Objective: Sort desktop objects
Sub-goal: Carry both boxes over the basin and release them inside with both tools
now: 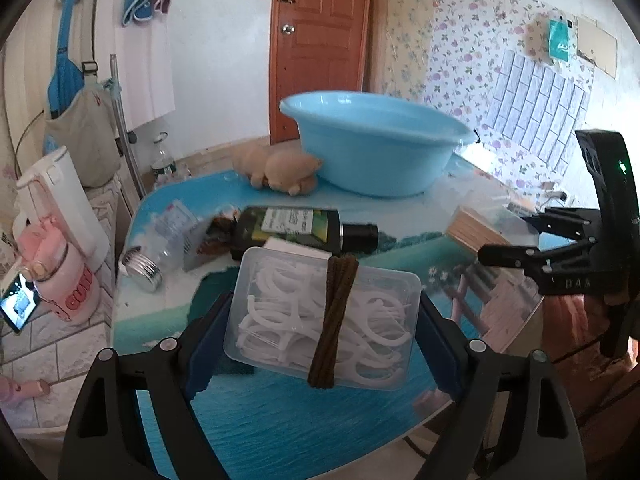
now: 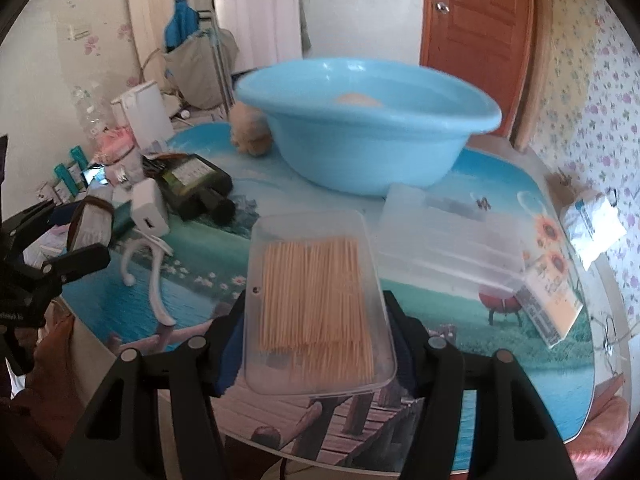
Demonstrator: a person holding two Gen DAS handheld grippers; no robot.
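The left tongs (image 1: 320, 320) gripped a clear box of floss picks (image 1: 324, 316) by its sides, a brown band (image 1: 334, 320) wrapped round it, held above the near part of the desk (image 1: 280, 420). The right tongs (image 2: 316, 340) clamped a clear box of toothpicks (image 2: 318, 300) the same way. Beyond both, at the far side, stood a blue basin (image 2: 368, 136), with a plush toy (image 1: 280, 170) touching its left flank. A dark bottle (image 1: 296, 230) lay on its side between floss box and basin.
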